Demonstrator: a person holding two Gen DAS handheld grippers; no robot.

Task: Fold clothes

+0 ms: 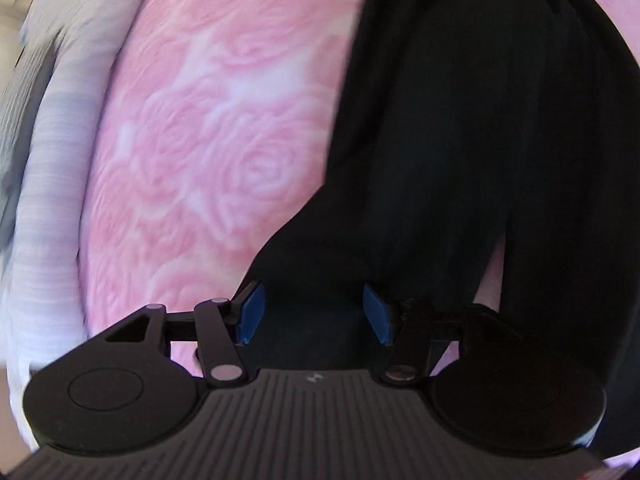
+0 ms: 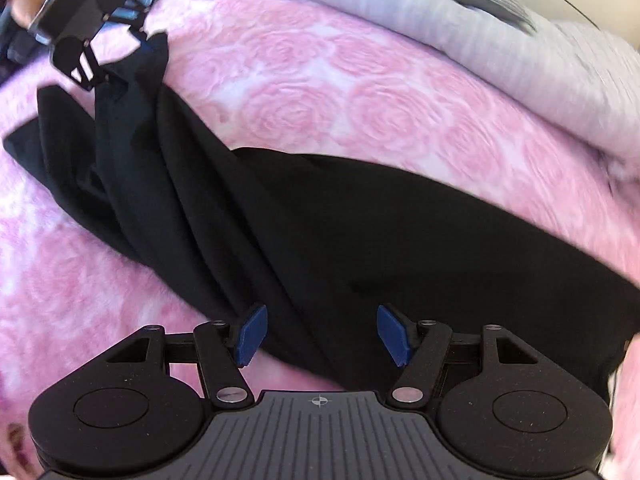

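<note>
A black garment (image 2: 320,220) lies bunched in long folds on a pink rose-patterned blanket (image 2: 320,64). In the left wrist view the garment (image 1: 460,140) fills the right half of the frame. My left gripper (image 1: 314,312) has its blue pads wide apart, with black cloth hanging between and in front of them. In the right wrist view the left gripper (image 2: 146,42) sits at the garment's far upper end, which rises to it. My right gripper (image 2: 320,334) is open, its pads spread just above the garment's near edge.
A pale grey-white striped quilt (image 2: 500,48) is heaped along the far edge of the blanket and shows at the left of the left wrist view (image 1: 52,180). Pink blanket (image 1: 208,152) lies bare beside the garment.
</note>
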